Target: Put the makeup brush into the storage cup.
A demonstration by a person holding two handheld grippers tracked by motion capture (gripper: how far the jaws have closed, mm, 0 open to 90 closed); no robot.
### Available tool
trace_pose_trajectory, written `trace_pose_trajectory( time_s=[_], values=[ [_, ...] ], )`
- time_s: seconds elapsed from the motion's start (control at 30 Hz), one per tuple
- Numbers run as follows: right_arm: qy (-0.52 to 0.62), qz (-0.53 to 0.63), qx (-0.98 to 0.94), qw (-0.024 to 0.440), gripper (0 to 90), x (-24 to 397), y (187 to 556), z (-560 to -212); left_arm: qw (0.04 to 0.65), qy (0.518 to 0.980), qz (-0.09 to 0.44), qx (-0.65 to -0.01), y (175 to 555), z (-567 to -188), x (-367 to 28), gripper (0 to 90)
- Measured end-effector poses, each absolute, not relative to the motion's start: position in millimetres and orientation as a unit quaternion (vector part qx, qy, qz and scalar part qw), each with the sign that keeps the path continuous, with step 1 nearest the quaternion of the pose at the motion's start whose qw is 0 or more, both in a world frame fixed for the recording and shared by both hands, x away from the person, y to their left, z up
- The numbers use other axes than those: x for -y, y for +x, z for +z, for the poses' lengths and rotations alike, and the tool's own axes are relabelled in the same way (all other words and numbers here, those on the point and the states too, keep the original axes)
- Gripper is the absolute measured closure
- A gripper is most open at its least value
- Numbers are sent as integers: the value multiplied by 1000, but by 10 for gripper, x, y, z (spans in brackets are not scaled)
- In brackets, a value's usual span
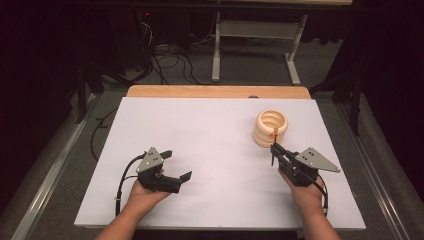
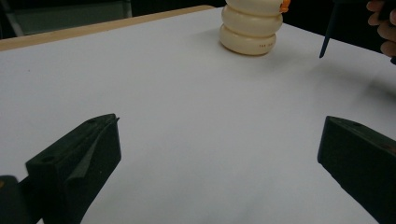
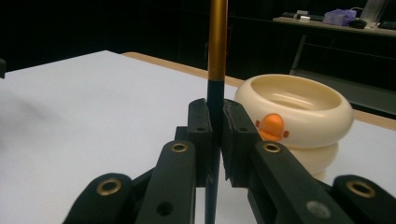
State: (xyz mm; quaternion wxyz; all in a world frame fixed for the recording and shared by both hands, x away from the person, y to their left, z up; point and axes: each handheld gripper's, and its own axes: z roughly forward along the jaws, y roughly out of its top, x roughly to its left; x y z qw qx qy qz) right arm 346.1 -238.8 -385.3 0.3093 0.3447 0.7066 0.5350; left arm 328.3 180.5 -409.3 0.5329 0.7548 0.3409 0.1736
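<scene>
The right hand (image 1: 306, 192) comes in from the near edge of the white table (image 1: 210, 145) with its forearm angled inward, and carries the right gripper (image 1: 274, 148) raised a little off the surface, pointing toward the far side. Its jaws are closed tight on one pen (image 3: 216, 60), a slim stick with a dark lower part and an orange-gold upper part. The pen stands upright between the pads; its tip hangs below the jaws and its top rises above them. Just beyond the jaws, slightly to their right in the right gripper view, stands one cream ribbed holder (image 3: 299, 112) with an orange duck figure (image 3: 272, 128) on its rim.

The left hand (image 1: 145, 195) rests low near the table's near edge, wrist turned so the left gripper (image 1: 178, 164) points forward and toward the right. Its jaws stand wide apart with only bare table between them. The holder lies far ahead of them.
</scene>
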Motion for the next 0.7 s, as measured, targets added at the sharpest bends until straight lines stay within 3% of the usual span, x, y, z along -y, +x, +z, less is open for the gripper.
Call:
trace_pose_trajectory(
  time_s=[0.7],
  values=[
    [369,543,-678,329,851,2483,3585,-3691,534,758,168,-334,3264,-4084,-1793,1]
  ],
)
